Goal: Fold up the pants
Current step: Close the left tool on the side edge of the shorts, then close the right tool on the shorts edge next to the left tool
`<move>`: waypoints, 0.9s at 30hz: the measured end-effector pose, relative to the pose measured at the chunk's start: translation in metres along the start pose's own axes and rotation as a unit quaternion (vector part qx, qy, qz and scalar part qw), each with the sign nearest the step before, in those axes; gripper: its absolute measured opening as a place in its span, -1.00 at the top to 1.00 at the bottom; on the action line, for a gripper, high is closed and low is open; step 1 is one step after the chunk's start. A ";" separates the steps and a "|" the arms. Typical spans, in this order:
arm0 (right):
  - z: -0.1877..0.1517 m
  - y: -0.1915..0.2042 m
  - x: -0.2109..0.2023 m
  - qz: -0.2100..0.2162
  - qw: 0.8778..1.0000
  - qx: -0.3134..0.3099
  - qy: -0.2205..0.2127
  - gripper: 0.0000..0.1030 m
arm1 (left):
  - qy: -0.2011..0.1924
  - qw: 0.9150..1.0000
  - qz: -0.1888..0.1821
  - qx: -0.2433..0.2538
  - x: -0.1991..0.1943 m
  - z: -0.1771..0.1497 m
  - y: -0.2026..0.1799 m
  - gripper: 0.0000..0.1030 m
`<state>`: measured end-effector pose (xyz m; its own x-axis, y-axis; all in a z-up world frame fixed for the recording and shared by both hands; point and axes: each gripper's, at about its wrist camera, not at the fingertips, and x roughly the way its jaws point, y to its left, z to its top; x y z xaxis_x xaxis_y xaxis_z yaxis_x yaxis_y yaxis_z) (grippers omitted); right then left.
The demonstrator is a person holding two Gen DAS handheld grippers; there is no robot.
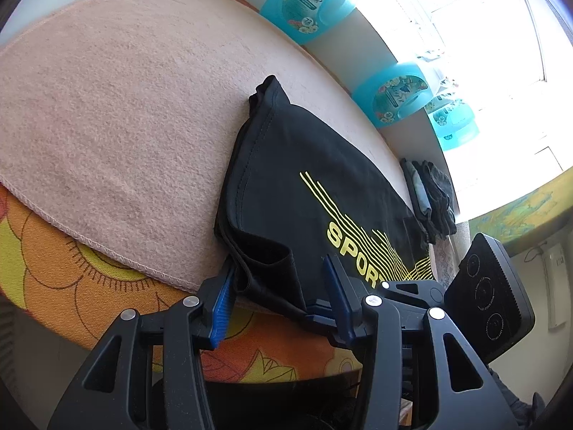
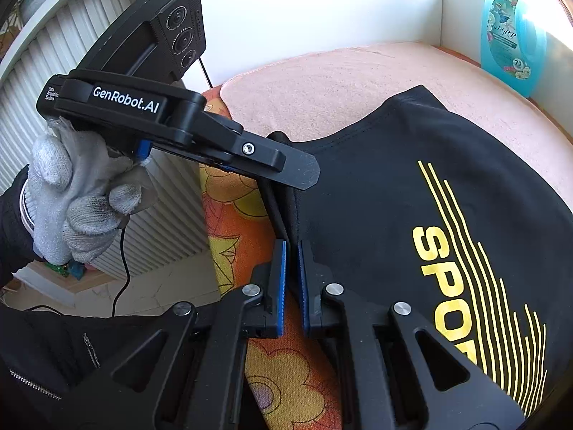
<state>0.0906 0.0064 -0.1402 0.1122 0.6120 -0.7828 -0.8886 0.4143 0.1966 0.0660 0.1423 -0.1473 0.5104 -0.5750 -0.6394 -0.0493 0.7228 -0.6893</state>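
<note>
Black pants with a yellow "SPORT" print lie folded on a pink towel; they also show in the right wrist view. My left gripper is open, its blue pads on either side of the pants' near folded edge. In the right wrist view the left gripper reaches over that same edge. My right gripper is shut on the pants' edge, the cloth pinched between its blue pads.
Blue detergent bottles stand along the white ledge behind the towel; one shows in the right wrist view. An orange flowered cloth lies under the towel. Dark gloves lie at the far end. A radiator is at the left.
</note>
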 end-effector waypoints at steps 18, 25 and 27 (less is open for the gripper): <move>0.037 -0.069 -0.052 0.006 0.992 0.124 0.019 -0.08 | -0.082 0.995 0.021 0.046 -0.007 -0.009 0.000 0.90; 0.107 -0.088 -0.024 0.001 0.982 0.174 0.077 -0.20 | -0.104 0.986 0.015 0.130 -0.005 -0.016 -0.036 0.91; 0.124 -0.090 -0.011 0.003 0.979 0.180 0.097 -0.20 | -0.104 0.985 0.009 0.136 -0.003 -0.015 -0.041 0.91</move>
<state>0.2247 0.0452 -0.0760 -0.0104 0.4894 -0.8720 -0.6714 0.6428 0.3688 0.0533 0.1087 -0.1224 0.6785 -0.4904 -0.5469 0.1574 0.8243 -0.5439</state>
